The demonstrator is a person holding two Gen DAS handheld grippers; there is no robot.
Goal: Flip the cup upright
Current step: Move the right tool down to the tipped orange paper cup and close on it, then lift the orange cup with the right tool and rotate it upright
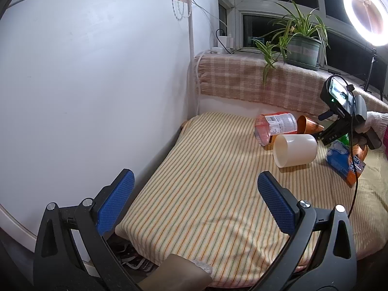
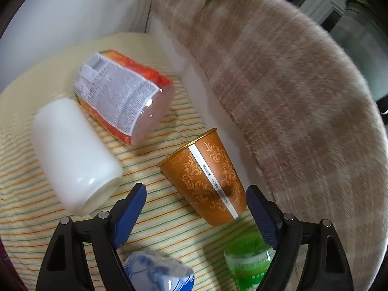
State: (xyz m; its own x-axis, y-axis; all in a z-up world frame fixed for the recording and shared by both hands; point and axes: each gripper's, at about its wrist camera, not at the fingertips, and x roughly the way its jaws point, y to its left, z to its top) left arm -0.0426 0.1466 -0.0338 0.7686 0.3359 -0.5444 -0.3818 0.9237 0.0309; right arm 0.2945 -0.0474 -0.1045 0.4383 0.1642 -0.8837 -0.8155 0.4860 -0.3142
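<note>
The right gripper (image 2: 196, 202), fingers spread and empty, hovered just short of the orange cup (image 2: 206, 181) lying on its side on the striped cloth (image 2: 169, 228), seemingly approaching, needing next to straddle and pinch it; the left gripper (image 1: 195, 197) waited spread well away.

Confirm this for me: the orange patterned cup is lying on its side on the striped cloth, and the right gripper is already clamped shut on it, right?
Not quite. The orange patterned cup does lie on the striped cloth, but the right gripper is open, its jaws apart, as the right wrist view shows.
</note>
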